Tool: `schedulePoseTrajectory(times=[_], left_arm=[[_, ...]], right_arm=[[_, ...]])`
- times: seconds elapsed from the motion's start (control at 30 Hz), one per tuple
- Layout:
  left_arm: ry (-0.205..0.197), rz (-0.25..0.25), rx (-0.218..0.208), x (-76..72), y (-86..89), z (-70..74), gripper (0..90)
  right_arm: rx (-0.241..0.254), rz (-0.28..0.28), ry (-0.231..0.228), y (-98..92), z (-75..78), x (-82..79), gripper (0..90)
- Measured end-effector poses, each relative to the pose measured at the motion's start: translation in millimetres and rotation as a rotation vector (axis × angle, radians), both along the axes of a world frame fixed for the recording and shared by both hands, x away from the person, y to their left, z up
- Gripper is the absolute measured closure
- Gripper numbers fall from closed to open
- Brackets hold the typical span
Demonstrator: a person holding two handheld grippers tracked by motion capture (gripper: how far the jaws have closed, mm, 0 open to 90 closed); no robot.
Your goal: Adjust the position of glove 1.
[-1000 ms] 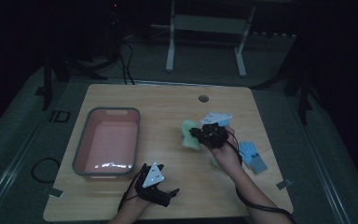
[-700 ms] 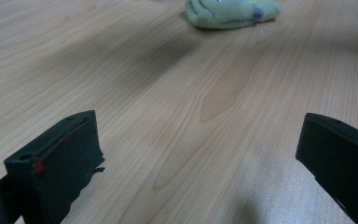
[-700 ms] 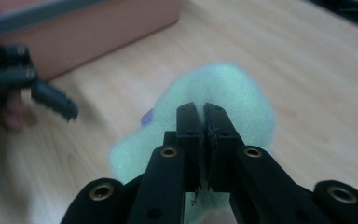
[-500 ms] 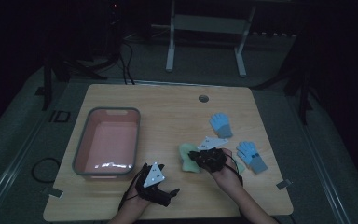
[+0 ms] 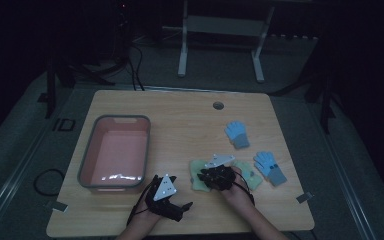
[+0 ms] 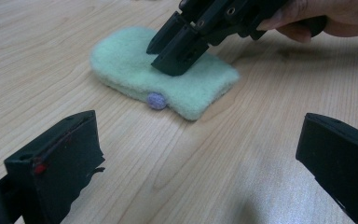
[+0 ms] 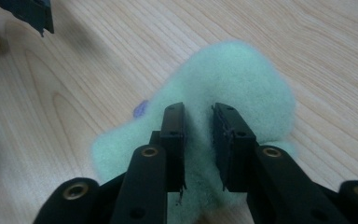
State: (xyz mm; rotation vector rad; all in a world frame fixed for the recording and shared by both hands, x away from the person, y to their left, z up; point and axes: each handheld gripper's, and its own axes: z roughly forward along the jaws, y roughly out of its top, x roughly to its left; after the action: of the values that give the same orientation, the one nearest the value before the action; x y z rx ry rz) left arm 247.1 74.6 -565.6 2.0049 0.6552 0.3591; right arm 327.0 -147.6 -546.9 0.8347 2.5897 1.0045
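Under right tool [image 7: 199,135], green mitten [image 7: 242,70] partly hidden, maybe unpinched.

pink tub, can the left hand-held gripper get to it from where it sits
Probably yes. The left hand-held gripper rests open and empty near the pink tub's front corner, with bare tabletop between; the green mitten and right hand-held gripper lie on the other side.

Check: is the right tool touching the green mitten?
Touching. In the left gripper view, the right tool presses its tips into the green mitten.
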Motion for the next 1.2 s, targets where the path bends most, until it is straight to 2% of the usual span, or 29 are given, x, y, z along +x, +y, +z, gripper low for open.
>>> schedulePoseTrajectory(times=[0.2, 0.37, 0.6, 0.7, 0.73, 0.8, 0.83, 0.9, 0.97, 1.0, 1.07, 1.13, 1.2], left_arm=[[0.000, 0.000, 0.000, 0.0, 0.1, 0.0, 0.1], [0.001, -0.006, 0.007, 0.1, -0.8, -0.1, 0.1], [0.005, 0.009, -0.005, 0.5, 0.6, 0.0, 0.1], [0.003, 0.008, -0.001, 0.3, 0.1, 0.0, 0.1], [0.003, 0.008, -0.001, 0.3, 0.1, 0.0, 0.1], [0.003, 0.008, -0.001, 0.1, -0.2, -0.1, 0.1], [0.003, 0.008, 0.000, 0.2, -0.1, 0.0, 0.1], [0.004, 0.008, 0.000, 0.4, 0.0, 0.0, 0.1], [0.004, 0.007, -0.001, 0.4, 0.1, 0.0, 0.1], [0.004, 0.008, -0.001, 0.3, 0.1, 0.0, 0.1], [0.008, 0.011, -0.004, 0.2, 0.1, 0.0, 0.1], [0.013, 0.011, -0.011, 0.1, 0.3, -0.1, 0.1], [0.010, 0.011, -0.008, -0.6, -0.3, 0.0, 0.1]], right_arm=[[0.015, 0.000, 0.009, -3.3, 8.2, -0.1, 65.6], [0.046, -0.010, -0.027, -20.0, 25.4, -0.6, 65.7], [0.044, -0.038, -0.086, -64.4, 54.5, 5.2, 68.1], [0.036, -0.041, -0.094, -86.8, 63.3, 8.1, 68.3], [0.036, -0.041, -0.094, -86.8, 63.3, 8.1, 68.3], [0.030, -0.040, -0.090, -103.9, 66.3, 8.4, 68.3], [0.010, -0.037, -0.086, -115.0, 64.7, 8.2, 68.1], [0.004, -0.039, -0.074, -119.4, 62.6, 7.6, 68.1], [-0.015, -0.035, -0.055, -126.3, 56.0, 6.8, 66.6], [-0.033, -0.036, -0.028, -130.9, 47.4, 6.7, 64.0], [-0.053, -0.042, -0.008, -133.6, 38.1, 7.2, 64.0], [-0.053, -0.042, -0.008, -133.6, 38.1, 7.2, 64.0], [-0.072, -0.048, 0.019, -135.8, 24.1, 9.4, 64.0]])
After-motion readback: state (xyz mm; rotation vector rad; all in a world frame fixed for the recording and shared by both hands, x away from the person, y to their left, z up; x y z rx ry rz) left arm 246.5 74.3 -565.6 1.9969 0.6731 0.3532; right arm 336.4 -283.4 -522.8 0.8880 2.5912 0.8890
